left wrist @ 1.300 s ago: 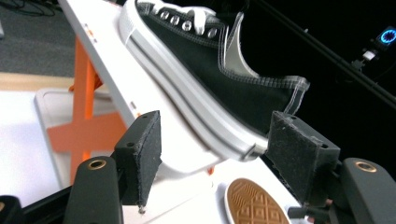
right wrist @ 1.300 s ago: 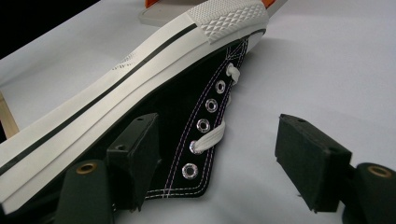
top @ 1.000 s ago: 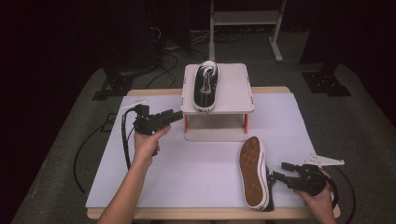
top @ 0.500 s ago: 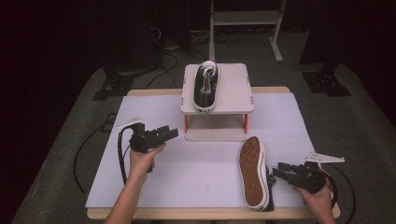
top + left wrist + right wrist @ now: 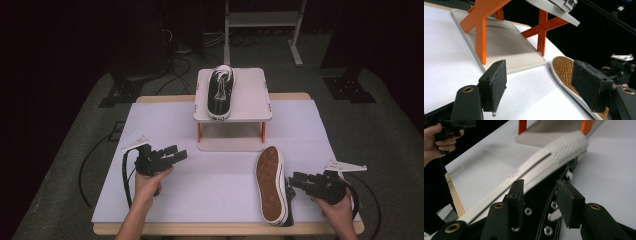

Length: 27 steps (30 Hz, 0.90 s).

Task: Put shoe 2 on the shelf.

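A black low sneaker (image 5: pixel 270 184) lies on its side near the table's front right, tan sole turned left. My right gripper (image 5: pixel 293 180) reaches it from the right. In the right gripper view its jaws (image 5: pixel 540 195) have just been closing and straddle the black eyelet strip of that sneaker (image 5: pixel 544 200); I see no pad pressing it. The second sneaker (image 5: pixel 220 92) stands upright on the white stand (image 5: pixel 251 95). My left gripper (image 5: pixel 176 153) hovers over the mat at the left, open, nothing between its jaws (image 5: pixel 539 82), facing the stand's base (image 5: pixel 506 42) and the sole (image 5: pixel 562 67).
A white mat (image 5: pixel 165 125) covers the wooden table. The stand has orange legs (image 5: pixel 481 32) and a flat base plate. Cables trail from both grippers off the table's sides. Dark floor, cables and a metal frame (image 5: pixel 262 20) lie beyond the far edge.
My left hand has come down and back toward the front left of the mat. The right gripper's jaws have narrowed around the lying sneaker's upper. Both sneakers lie where they were.
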Motion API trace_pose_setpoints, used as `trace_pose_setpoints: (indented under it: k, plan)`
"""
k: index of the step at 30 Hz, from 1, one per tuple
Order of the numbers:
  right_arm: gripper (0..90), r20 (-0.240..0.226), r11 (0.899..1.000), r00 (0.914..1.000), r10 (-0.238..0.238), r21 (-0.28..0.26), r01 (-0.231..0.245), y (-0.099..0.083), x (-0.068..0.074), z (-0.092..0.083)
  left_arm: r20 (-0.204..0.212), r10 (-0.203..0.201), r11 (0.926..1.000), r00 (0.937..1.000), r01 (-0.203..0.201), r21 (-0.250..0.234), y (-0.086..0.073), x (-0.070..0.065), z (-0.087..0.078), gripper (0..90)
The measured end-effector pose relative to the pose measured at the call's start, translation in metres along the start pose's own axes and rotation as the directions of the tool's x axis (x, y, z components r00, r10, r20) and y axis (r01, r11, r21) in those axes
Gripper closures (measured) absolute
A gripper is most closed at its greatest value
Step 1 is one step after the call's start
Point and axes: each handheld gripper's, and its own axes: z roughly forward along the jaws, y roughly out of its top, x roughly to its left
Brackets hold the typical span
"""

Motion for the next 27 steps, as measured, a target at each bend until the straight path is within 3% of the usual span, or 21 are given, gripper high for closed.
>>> trace_pose_setpoints:
  k: [7,13,16,19,22,27]
  plan:
    - [57.1,0.002,0.996,0.9963,-0.086,-0.001,0.086,0.019,0.017,0.009,0.010,0.004,1.0000,0.9999,-0.004,-0.001,-0.011,-0.001,-0.003,27.5]
    - [57.3,-0.033,0.985,0.9851,-0.169,0.016,0.170,0.033,0.036,0.029,0.019,0.008,1.0000,0.9998,-0.008,0.003,-0.018,0.001,-0.006,27.3]
    - [60.7,-0.010,0.970,0.9740,-0.226,0.083,0.227,0.036,0.042,0.042,0.025,-0.009,1.0000,0.9996,0.009,0.003,-0.024,0.003,-0.007,27.0]
    - [65.0,0.016,0.965,0.9693,-0.245,0.103,0.242,0.037,0.043,0.044,0.023,-0.021,0.9998,0.9995,0.021,0.005,-0.028,0.006,-0.009,26.4]
    - [67.7,0.059,0.954,0.9577,-0.282,0.126,0.273,0.036,0.044,0.042,0.026,-0.023,0.9997,0.9994,0.023,0.006,-0.029,0.008,-0.009,26.0]
    - [74.7,0.078,0.953,0.9559,-0.283,0.137,0.271,0.036,0.039,0.039,0.024,-0.025,0.9997,0.9994,0.025,0.003,-0.031,0.008,-0.011,25.6]
